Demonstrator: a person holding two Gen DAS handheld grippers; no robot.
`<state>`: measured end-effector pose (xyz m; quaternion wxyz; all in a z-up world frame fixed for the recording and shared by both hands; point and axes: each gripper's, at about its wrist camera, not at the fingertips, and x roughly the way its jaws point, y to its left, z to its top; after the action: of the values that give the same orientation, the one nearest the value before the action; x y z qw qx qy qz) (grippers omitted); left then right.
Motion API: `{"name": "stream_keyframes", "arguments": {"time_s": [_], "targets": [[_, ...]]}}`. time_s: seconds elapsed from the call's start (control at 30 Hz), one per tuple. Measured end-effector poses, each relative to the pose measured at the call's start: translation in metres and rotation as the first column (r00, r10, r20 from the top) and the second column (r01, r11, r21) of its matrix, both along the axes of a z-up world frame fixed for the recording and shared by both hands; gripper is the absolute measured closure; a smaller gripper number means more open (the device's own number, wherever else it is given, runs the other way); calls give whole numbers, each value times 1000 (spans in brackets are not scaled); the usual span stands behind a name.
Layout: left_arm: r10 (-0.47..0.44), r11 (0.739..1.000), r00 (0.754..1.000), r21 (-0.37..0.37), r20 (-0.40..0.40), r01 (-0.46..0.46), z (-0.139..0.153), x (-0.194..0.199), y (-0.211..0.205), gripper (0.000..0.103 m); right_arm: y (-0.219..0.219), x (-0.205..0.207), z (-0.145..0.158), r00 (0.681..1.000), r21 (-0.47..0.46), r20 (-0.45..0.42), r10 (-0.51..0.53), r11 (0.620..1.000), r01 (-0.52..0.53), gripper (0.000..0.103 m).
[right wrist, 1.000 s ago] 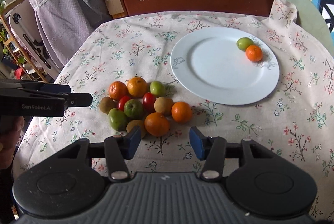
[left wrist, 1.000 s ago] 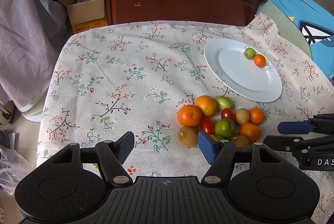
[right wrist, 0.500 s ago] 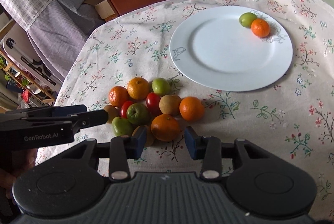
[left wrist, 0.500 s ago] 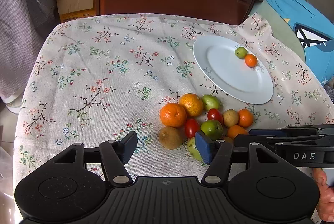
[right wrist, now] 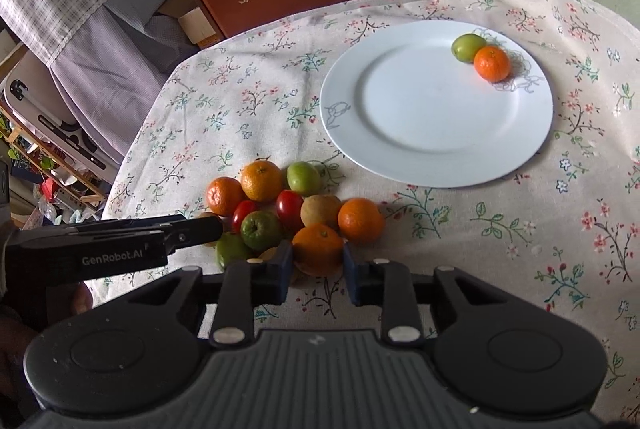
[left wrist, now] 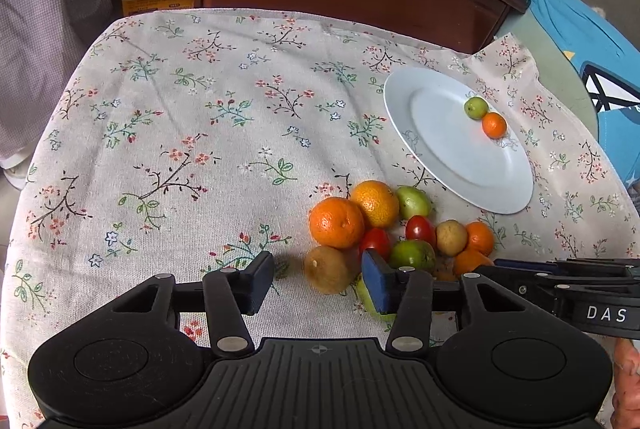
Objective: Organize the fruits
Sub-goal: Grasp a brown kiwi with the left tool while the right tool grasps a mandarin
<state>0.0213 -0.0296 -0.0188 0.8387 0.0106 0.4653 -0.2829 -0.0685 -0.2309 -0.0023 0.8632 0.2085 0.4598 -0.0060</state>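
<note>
Left wrist view: left hand-held gripper (left wrist: 318,283) spread wide, empty, low over counter (left wrist: 180,149). Brown kiwi (left wrist: 327,269) lies in gap just ahead, nearer right pad; fruit pile (left wrist: 394,229) beyond, white plate (left wrist: 448,169) far right.

Right wrist view: right hand-held gripper (right wrist: 316,271) half closed, pads flanking near-edge orange (right wrist: 318,249), touching or nearly; firm grip not confirmed. Plate up-right, already carrying green fruit (right wrist: 467,47) and mandarin (right wrist: 492,63). Right gripper nearer plate; orange round, no long axis.

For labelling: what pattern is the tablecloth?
Floral on beige tablecloth; clearest in left wrist view.
</note>
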Motion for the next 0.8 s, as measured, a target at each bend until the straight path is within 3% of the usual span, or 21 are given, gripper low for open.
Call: {"name": "stream_keyframes", "arguments": {"time_s": [0.37,0.5,0.77,0.8], "targets": [[-5,1000,1000,-21,-17,4,-2,1,-2,58,1,1,-3,1000,4,-11,2,1000,-2,74],[-10,999,999,-35,-35,9,-1,0,-2,80,1,1,-1,1000,5,-5,5,1000,-5,74],[-16,1000,1000,10,13,16,7,-7,-2,81,-1,1,9,999,-13,32,6,1000,-6,76],[-18,1000,999,12,27,17,10,-8,-2,81,-1,1,12,999,-18,45,10,1000,-9,82]]}}
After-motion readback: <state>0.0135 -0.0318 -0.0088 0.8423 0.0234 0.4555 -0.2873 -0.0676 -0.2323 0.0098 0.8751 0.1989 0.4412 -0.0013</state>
